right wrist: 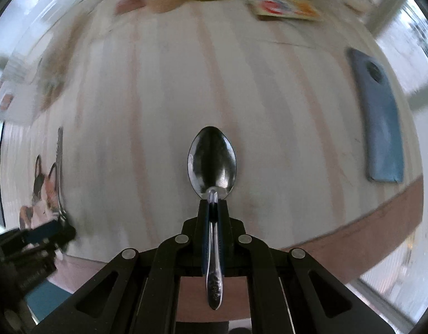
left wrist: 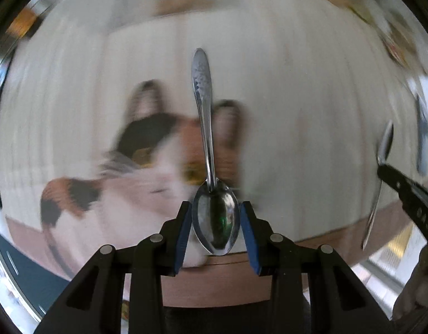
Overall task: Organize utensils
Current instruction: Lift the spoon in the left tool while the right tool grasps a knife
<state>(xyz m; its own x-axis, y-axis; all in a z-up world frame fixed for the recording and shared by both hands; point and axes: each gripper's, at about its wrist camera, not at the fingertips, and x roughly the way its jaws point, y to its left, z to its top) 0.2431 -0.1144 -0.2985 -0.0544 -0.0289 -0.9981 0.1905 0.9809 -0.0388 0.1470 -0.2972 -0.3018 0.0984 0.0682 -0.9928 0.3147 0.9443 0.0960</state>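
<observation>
In the left wrist view, my left gripper (left wrist: 215, 217) is shut on the bowl of a silver spoon (left wrist: 204, 128), whose handle points away from me above the striped table. In the right wrist view, my right gripper (right wrist: 213, 203) is shut on the handle of a second silver spoon (right wrist: 211, 158), with its bowl sticking out forward over the table. The right gripper with its spoon also shows in the left wrist view (left wrist: 381, 164) at the far right. The left gripper with its spoon shows at the left edge of the right wrist view (right wrist: 59, 211).
A pale striped wooden table (right wrist: 269, 111) has a brown front edge. A cat picture (left wrist: 141, 167) lies on it under the left gripper. A blue phone (right wrist: 379, 114) lies at the right. Blurred colourful items (right wrist: 283, 7) sit along the far edge.
</observation>
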